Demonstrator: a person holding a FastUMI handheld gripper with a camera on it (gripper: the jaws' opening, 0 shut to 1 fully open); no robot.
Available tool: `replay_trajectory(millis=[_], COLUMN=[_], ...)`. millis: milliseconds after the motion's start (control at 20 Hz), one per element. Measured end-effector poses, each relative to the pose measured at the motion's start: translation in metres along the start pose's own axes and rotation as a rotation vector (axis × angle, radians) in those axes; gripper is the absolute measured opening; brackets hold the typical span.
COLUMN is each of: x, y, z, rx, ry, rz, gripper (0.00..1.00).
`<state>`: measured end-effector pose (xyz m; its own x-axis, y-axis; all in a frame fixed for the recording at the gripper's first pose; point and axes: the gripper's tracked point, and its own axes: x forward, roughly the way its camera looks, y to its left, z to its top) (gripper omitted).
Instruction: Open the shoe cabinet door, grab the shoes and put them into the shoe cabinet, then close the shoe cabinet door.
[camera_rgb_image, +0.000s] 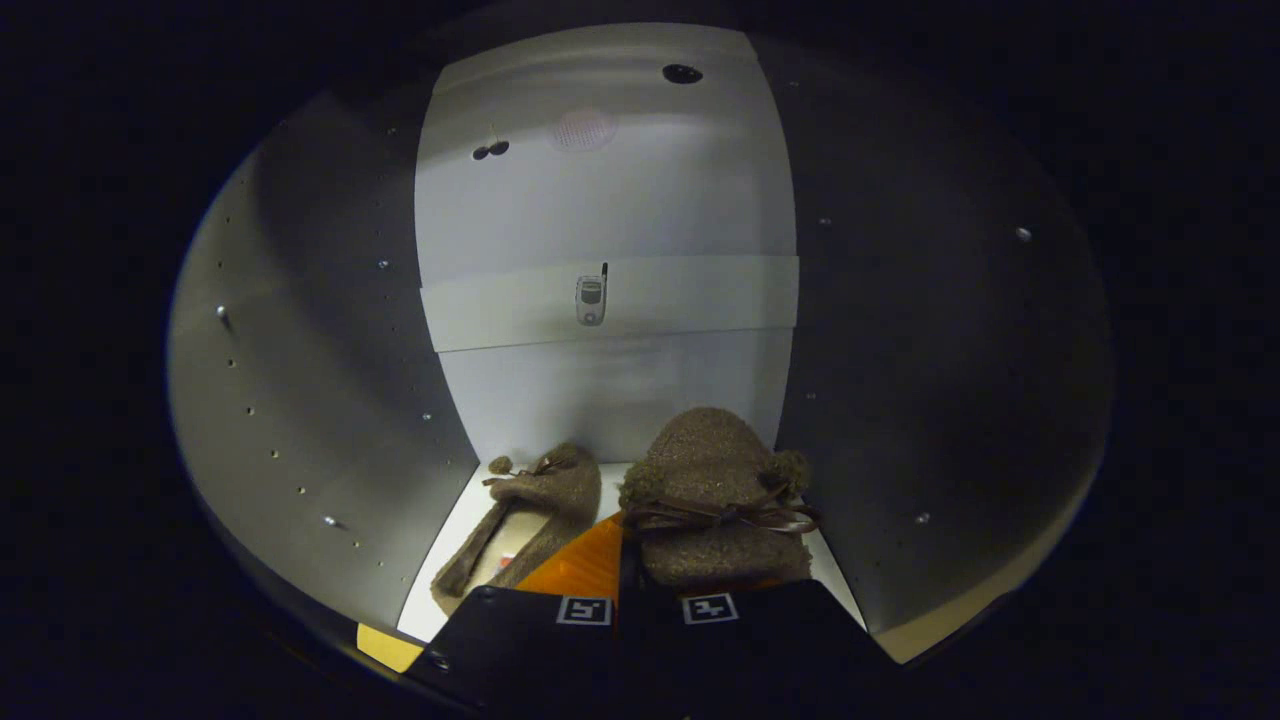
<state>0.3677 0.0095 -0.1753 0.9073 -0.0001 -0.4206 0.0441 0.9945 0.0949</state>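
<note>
**Gripper inside the shoe cabinet with a second slipper**

The shoe cabinet is seen from within: grey side walls with rows of small peg holes, a pale back panel, and a white floor. Two fuzzy brown slippers are in it. The left slipper lies flat on the floor at the left, toe toward the back wall, its opening facing up and a small bow and pom-pom on its top. The right slipper sits just ahead of the gripper, toe pointing far, a brown ribbon bow across its upper and a pom-pom at its right side. The fingers stand drawn close together with almost no gap, and the heel end of the right slipper meets them; whether both fingers actually pinch it cannot be told.

No readable writing shows. Each finger bears a square black-and-white marker. A small phone-shaped mark sits on a pale band across the back panel.

The two slippers lie just beside each other, with a narrow strip of bare floor between them. The right slipper's far end lies close to the right wall and back panel.
</note>
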Motion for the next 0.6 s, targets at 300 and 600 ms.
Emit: replay_trajectory(millis=[300,600], x=[0.045,0.077], y=[0.001,-0.006], z=[-0.020,-0.043], rx=[-0.068,-0.098], ry=[0.066,0.145], rz=[-0.032,-0.071], gripper=[0.11,0.11])
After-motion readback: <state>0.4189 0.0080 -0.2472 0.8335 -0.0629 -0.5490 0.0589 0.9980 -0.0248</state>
